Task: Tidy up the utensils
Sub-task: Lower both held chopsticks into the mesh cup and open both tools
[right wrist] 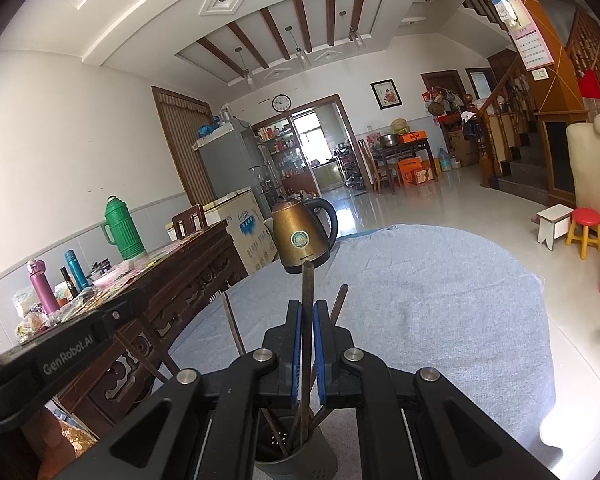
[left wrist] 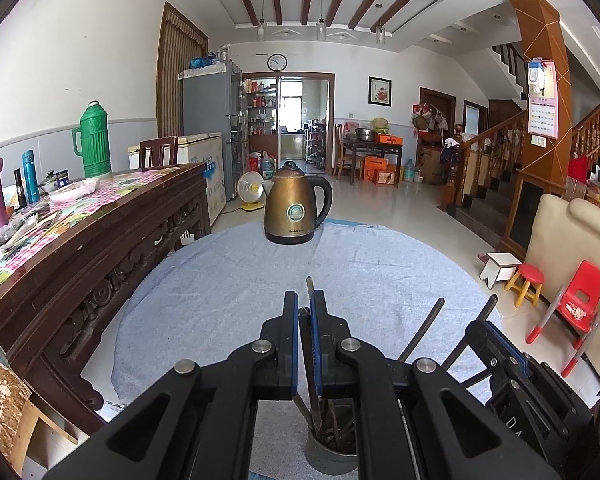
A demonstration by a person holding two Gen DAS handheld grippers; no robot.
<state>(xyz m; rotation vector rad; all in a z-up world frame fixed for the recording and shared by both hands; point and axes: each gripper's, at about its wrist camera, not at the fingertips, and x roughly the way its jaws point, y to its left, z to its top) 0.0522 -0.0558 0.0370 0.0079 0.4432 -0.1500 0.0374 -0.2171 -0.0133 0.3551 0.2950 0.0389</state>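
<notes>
A grey perforated holder [left wrist: 332, 454] [right wrist: 296, 454] stands on the blue-grey cloth just below both grippers, with several dark chopsticks in it. In the left wrist view my left gripper [left wrist: 305, 314] is shut on one upright chopstick [left wrist: 309, 286] whose lower end runs down into the holder. In the right wrist view my right gripper [right wrist: 306, 314] is shut on another upright chopstick [right wrist: 308, 280] that also reaches into the holder. Two more chopsticks [right wrist: 233, 322] lean out beside it. The right gripper [left wrist: 488, 328] shows at the right of the left wrist view, the left gripper [right wrist: 128, 308] at the left of the right wrist view.
A bronze electric kettle [left wrist: 296, 208] [right wrist: 304, 236] stands at the far side of the cloth-covered round table [left wrist: 220, 280]. A carved wooden sideboard [left wrist: 80, 248] with a green thermos [left wrist: 94, 140] and bottles runs close along the left. Stools and a red chair [left wrist: 580, 300] stand on the floor at the right.
</notes>
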